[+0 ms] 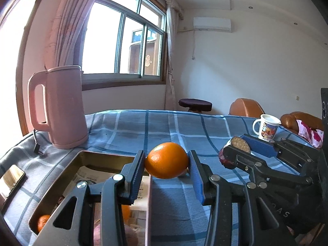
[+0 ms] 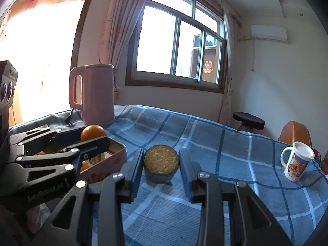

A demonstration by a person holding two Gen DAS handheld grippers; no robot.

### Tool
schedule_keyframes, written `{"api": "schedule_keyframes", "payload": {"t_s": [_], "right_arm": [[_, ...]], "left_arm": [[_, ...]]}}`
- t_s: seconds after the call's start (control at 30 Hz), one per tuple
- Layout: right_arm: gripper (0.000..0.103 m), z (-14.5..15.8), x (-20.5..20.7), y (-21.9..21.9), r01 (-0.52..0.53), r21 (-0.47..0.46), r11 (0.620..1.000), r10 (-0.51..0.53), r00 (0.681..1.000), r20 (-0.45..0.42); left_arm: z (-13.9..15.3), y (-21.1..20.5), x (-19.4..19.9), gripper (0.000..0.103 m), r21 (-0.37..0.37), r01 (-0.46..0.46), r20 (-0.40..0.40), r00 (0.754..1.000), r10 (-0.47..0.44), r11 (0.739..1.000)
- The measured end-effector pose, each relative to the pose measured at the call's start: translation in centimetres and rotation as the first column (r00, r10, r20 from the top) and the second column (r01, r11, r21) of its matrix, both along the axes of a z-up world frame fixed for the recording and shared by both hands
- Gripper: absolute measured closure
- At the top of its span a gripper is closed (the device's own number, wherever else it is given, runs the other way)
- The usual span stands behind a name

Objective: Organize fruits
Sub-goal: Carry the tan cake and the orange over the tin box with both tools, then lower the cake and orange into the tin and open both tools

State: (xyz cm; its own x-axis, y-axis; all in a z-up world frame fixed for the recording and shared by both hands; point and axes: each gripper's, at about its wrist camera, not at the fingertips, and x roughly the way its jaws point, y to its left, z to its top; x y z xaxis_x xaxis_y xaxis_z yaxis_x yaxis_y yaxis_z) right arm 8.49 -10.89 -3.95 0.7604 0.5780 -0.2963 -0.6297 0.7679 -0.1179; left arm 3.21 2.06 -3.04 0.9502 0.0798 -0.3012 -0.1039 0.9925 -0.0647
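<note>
My left gripper [image 1: 167, 165] is shut on an orange [image 1: 166, 160] and holds it just above the table, right of a pink tin box [image 1: 61, 176]. The box holds small oranges [image 1: 42, 221] and paper. In the right wrist view the left gripper [image 2: 96, 138] holds the orange [image 2: 93, 134] over the box [image 2: 116, 157]. My right gripper [image 2: 161, 164] is shut on a dark round fruit with a cut, grainy tan face [image 2: 161, 160], above the cloth. In the left wrist view that fruit [image 1: 235, 149] sits in the right gripper [image 1: 243, 145].
A pink electric kettle [image 1: 59, 106] stands at the back left on the blue checked tablecloth [image 1: 164, 127]. A printed mug [image 1: 266, 128] stands at the far right. A phone [image 1: 12, 178] lies at the left edge. Brown chairs and a stool stand behind the table.
</note>
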Motion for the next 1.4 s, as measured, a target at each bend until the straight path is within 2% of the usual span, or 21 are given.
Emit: {"api": "schedule_keyframes", "payload": {"t_s": [0.87, 1.4], "right_arm": [[0.066, 0.5, -1.3, 4.4, -0.082, -0.038, 0.996, 0.083, 0.997, 0.010], [0.066, 1.0, -2.1, 8.8, -0.155, -0.072, 0.985, 0.157, 0.988, 0.013]], "left_arm": [[0.2, 4.5, -2.1, 0.059, -0.015, -0.090, -0.009, 0.996, 0.090, 0.996], [0.0, 8.1, -2.7, 0.059, -0.028, -0.160, -0.037, 0.987, 0.159, 0.987]]}}
